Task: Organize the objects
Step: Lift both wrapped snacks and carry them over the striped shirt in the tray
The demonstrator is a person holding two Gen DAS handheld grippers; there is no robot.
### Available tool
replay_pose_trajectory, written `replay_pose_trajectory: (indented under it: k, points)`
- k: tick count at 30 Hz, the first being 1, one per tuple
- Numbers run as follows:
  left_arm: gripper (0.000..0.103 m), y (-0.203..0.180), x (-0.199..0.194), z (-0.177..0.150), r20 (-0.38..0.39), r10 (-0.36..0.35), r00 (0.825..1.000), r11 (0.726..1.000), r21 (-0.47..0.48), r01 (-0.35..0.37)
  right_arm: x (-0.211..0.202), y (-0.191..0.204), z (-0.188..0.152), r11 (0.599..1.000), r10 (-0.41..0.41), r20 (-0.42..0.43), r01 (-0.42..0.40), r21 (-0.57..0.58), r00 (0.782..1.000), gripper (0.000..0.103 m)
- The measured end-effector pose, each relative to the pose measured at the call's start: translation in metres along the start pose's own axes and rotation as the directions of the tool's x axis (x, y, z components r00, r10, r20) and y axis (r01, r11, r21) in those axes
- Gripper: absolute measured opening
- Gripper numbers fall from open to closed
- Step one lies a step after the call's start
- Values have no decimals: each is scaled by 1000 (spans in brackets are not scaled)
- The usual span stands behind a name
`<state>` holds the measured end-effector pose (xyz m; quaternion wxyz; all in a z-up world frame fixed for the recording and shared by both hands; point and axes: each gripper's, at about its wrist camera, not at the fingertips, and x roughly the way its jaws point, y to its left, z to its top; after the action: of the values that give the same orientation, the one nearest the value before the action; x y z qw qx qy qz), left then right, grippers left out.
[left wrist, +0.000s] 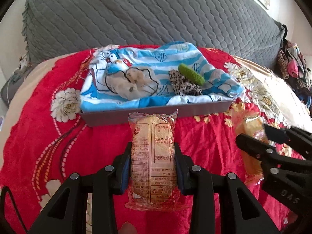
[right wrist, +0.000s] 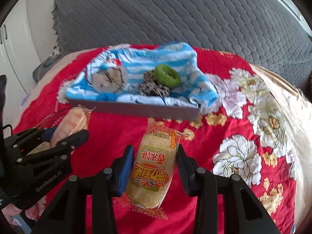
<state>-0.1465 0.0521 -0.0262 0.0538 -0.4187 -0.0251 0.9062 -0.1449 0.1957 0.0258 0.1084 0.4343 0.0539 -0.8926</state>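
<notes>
Red floral bedspread (left wrist: 101, 140) underneath; grey quilted cover (left wrist: 136, 15) behind; clothes pile (left wrist: 292, 66) far right; white cupboard (right wrist: 11, 44) left.

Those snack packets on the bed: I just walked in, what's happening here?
A person holds tongs in each hand. The left tongs grip one wrapped snack cake; the right tongs straddle a second packet, contact unclear. Ahead, a grey tray holds a blue striped cloth and a green hair tie.

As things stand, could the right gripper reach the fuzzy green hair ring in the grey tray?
Probably not yet: the right gripper straddles a wrapped snack cake. Otherwise the path to the green ring looks clear.
</notes>
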Motion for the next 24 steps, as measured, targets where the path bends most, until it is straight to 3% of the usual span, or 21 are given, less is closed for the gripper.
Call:
replay_pose_trajectory:
  k: [14,24]
  points:
    - [39,6,-42,39,84,9,996,1000,-2,-9,-66,14,36,999,9,187,-1,-47,982,43]
    - [39,13,-48,75,128,29,991,1000,6,-30,-74,15,65,998,28,250,-14,-60,968,43]
